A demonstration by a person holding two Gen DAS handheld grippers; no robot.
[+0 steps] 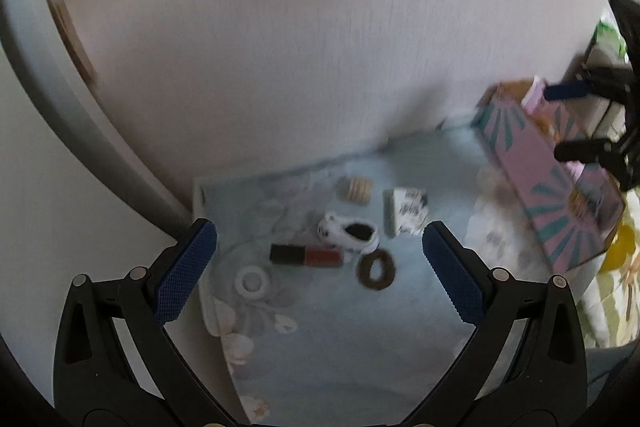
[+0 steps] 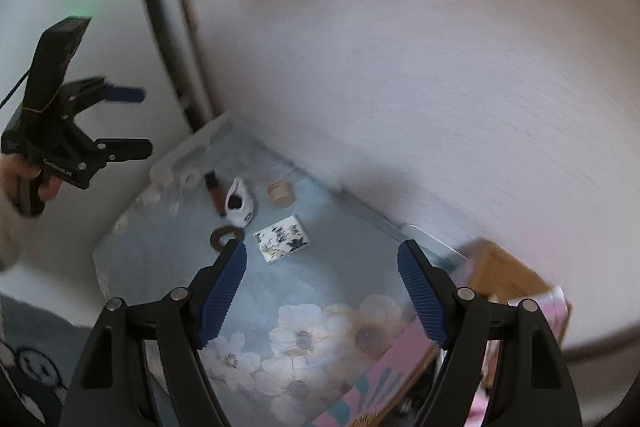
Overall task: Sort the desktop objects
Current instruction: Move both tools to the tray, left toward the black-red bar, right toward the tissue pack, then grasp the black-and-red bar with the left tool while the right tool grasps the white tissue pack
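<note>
On a pale blue flowered cloth (image 1: 340, 327) lie several small items: a red and black lipstick tube (image 1: 306, 255), a brown hair tie (image 1: 376, 271), a white sock-like piece with a dark opening (image 1: 348, 233), a white tape ring (image 1: 252, 281), a round beige pot (image 1: 356, 190) and a small printed white packet (image 1: 406, 213). My left gripper (image 1: 320, 263) hangs open above them with nothing between its fingers. In the right wrist view my right gripper (image 2: 322, 291) is open and empty over the cloth, near the packet (image 2: 282, 237) and hair tie (image 2: 226, 237). The left gripper (image 2: 138, 121), held by a hand, shows there at the left.
A pink and teal patterned cardboard box (image 1: 552, 179) stands open at the right end of the cloth, also seen low in the right wrist view as the box (image 2: 500, 279). A pale wall (image 1: 300, 27) runs behind. A yellow object (image 1: 620, 247) lies beyond the box.
</note>
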